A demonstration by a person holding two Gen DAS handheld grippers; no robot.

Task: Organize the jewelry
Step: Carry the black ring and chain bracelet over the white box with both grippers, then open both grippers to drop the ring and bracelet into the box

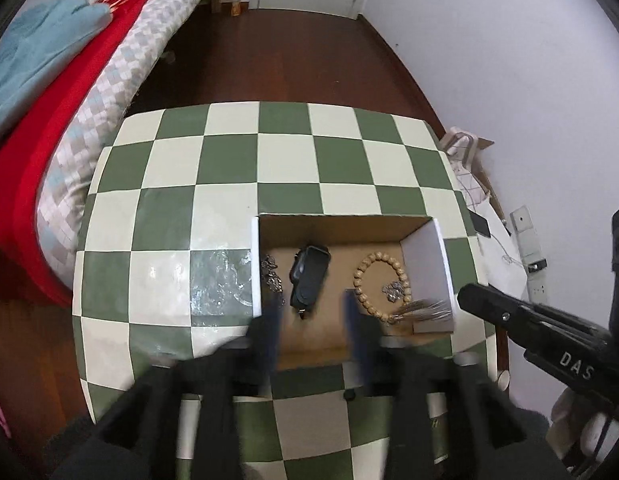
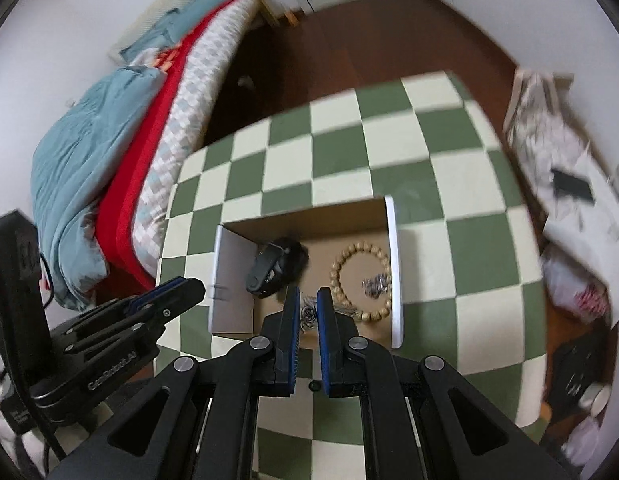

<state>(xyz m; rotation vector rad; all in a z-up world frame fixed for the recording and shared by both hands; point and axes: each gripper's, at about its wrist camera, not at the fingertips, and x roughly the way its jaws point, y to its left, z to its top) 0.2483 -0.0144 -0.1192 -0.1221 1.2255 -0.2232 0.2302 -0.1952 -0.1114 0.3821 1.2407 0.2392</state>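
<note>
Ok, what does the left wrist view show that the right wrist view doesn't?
Left wrist only: a silver chain against the cardboard box's left wall, and the left hand-held gripper seen from behind, open over the box.
Right wrist only: the right hand-held gripper closed on a silver piece, seen sharply. The left view shows only a blurred streak there.
Both: the black watch, the bead bracelet with a small silver item inside its ring, and the checkered table.
</note>
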